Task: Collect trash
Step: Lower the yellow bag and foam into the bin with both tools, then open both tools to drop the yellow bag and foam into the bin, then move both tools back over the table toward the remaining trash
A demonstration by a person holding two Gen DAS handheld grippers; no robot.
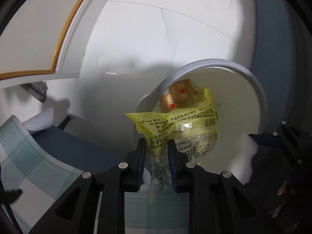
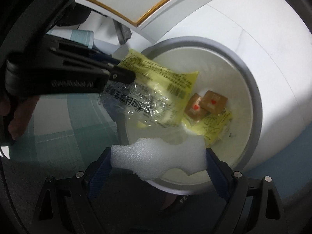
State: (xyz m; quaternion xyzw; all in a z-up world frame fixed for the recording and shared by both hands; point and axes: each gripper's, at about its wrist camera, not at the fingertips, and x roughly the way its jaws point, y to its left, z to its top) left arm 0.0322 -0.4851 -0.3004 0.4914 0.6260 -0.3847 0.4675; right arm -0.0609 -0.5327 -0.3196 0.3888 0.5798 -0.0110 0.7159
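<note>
My left gripper (image 1: pixel 156 142) is shut on a yellow and clear plastic wrapper (image 1: pixel 175 124) and holds it over the mouth of a white trash bin (image 1: pixel 259 101). In the right wrist view the left gripper (image 2: pixel 124 74) shows with the wrapper (image 2: pixel 156 89) above the bin (image 2: pixel 255 101). My right gripper (image 2: pixel 158 156) is shut on a white foam piece (image 2: pixel 156 156) at the bin's near rim. Two brown packets with red hearts (image 2: pixel 206 105) and another yellow wrapper (image 2: pixel 216 124) lie inside the bin. The packets also show in the left wrist view (image 1: pixel 179 93).
A green checked cloth (image 1: pixel 29 156) covers the surface beside the bin. A white panel with a gold edge (image 2: pixel 152 2) stands behind. The floor is white tile (image 1: pixel 156 39). The right gripper with its foam shows in the left wrist view (image 1: pixel 247 156).
</note>
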